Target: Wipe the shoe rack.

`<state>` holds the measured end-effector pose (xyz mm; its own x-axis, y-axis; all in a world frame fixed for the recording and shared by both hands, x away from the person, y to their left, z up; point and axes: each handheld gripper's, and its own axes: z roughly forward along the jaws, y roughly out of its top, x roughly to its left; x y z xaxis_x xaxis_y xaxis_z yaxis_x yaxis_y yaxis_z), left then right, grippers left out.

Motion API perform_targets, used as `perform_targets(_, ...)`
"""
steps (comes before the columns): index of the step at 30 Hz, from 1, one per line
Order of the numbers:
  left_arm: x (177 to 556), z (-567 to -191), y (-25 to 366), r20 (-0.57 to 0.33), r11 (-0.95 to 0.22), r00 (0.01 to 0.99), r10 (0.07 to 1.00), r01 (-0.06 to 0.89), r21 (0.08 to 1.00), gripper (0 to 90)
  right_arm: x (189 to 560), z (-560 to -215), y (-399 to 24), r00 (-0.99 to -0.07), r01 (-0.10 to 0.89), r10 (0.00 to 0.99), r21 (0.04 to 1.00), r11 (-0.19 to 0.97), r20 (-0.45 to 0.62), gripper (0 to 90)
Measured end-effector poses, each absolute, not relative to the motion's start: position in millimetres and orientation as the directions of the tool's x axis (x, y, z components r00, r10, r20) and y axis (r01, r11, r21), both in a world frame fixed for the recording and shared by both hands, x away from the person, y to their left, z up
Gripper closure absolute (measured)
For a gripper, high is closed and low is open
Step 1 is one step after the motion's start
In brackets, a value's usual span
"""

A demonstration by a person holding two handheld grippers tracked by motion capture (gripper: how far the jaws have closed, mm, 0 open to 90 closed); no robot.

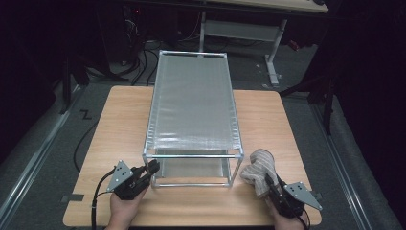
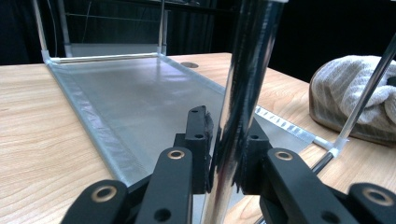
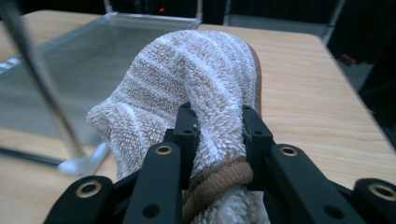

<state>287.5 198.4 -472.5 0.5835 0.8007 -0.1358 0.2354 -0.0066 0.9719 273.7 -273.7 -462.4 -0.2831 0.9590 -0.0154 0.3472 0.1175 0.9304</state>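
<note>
Now the left gripper [image 1: 152, 167] has its jaws closed tight on the near-left post [image 2: 243, 93] of the metal rack [image 1: 191, 103]. The right gripper [image 1: 271, 181] pinches a striped towel [image 1: 258, 167], which sits on the table [image 1: 119, 120] just beside the rack's near-right corner.

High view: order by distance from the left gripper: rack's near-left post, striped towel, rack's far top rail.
From the left gripper:
1. Near-left post: clamped between its jaws.
2. Striped towel: across the table's near edge, in the right gripper.
3. Far top rail: at the rack's back end.
</note>
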Motion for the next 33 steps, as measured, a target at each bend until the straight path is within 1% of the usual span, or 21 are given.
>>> perform_targets(2,285.9,-473.2,199.5,-0.130,-0.013,0.581,0.804,0.235,0.972,77.3,276.0,-463.1,-274.5,-0.279,0.354,0.960,0.928,0.112,-0.009,73.6)
perform_targets(5,281.9,-473.9,202.8,-0.122,-0.019,0.570,0.813,0.235,0.972,76.0,282.6,-465.6,-267.6,-0.325,0.371,0.946,0.921,0.121,0.007,73.7)
perform_targets(8,276.2,-474.1,210.3,-0.111,-0.026,0.552,0.826,0.233,0.972,75.3,290.6,-468.2,-252.1,-0.397,0.383,0.917,0.913,0.139,0.027,73.6)
perform_targets(12,270.2,-473.7,222.2,-0.124,-0.003,0.516,0.847,0.239,0.971,75.5,294.5,-469.2,-234.6,-0.492,0.391,0.867,0.909,0.147,0.072,73.6)
perform_targets(16,268.1,-475.1,227.8,-0.129,0.004,0.497,0.858,0.245,0.970,77.3,291.0,-463.3,-220.4,-0.546,0.375,0.831,0.918,0.133,0.103,73.7)
perform_targets(21,266.4,-475.8,229.2,-0.128,0.005,0.491,0.861,0.245,0.969,77.5,285.9,-449.2,-215.1,-0.569,0.326,0.814,0.940,0.095,0.116,73.7)
perform_targets(28,267.8,-476.0,228.2,-0.125,0.002,0.492,0.862,0.244,0.970,77.8,276.3,-418.9,-222.8,-0.572,0.215,0.811,0.977,0.005,0.122,73.7)
perform_targets(30,268.3,-476.1,228.0,-0.125,0.001,0.492,0.862,0.244,0.970,77.9,273.3,-415.7,-225.4,-0.572,0.201,0.811,0.980,-0.005,0.121,73.7)
perform_targets(33,268.9,-476.0,227.7,-0.125,0.002,0.490,0.863,0.244,0.970,77.9,271.5,-419.8,-224.1,-0.579,0.212,0.808,0.977,0.017,0.111,73.7)
